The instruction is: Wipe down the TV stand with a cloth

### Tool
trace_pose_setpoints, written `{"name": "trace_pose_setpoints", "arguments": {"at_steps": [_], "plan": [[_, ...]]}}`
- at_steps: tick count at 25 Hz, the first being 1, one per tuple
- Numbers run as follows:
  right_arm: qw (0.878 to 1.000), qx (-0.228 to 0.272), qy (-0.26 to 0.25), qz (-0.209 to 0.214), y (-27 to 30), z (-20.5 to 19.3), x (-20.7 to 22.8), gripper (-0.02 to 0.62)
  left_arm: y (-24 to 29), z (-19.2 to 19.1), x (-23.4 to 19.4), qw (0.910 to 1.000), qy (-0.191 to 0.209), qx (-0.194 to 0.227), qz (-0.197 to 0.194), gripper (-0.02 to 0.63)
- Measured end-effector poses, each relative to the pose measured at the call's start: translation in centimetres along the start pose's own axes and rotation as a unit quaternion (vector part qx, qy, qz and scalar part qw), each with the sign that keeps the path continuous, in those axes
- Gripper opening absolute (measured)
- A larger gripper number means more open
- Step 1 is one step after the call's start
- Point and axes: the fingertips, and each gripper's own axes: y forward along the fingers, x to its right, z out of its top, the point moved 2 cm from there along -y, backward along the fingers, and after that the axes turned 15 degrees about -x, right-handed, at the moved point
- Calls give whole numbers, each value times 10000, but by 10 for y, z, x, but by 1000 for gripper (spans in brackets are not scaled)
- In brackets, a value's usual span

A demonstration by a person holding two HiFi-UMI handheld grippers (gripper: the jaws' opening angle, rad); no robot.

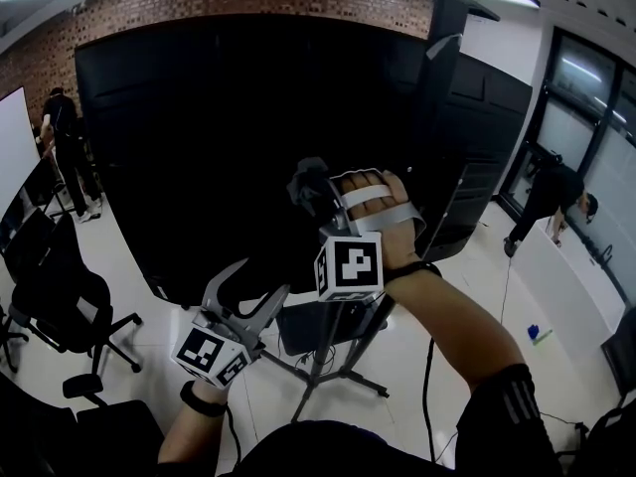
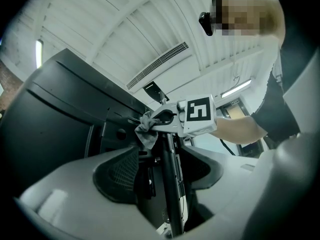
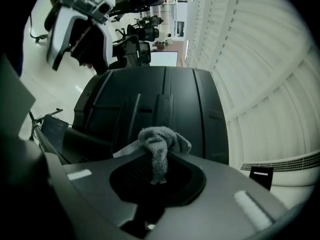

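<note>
The big black TV shows its back panel and stands on a dark stand with splayed legs. My right gripper is raised against the middle of that panel, shut on a crumpled grey cloth. In the right gripper view the cloth bunches between the jaws of the right gripper, in front of the ribbed panel. My left gripper hangs lower left, open and empty. In the left gripper view the left gripper frames the stand's pole, with the cloth above.
Black office chairs stand on the white floor at the left. One person is at the far left, another bends at the right beside a white partition. A cable trails below my right arm.
</note>
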Motion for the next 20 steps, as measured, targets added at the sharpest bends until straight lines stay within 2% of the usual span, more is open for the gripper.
{"name": "trace_pose_setpoints", "arguments": {"at_steps": [5,10,13,20], "plan": [[9975,661,170,204,-23,52,-8,37,-10,-3,-8,9999,-49,-15,143,285],[9928,1145,83,344,-19,103,-28,37,-24,-9,-14,9994,-72,-84,341,284],[9932,1090,-36,399,-6,114,-38,38,-33,-11,-18,9986,-84,-151,499,283],[9954,862,-246,332,8,107,-47,37,-43,-20,-25,9977,-179,-203,622,281]]}}
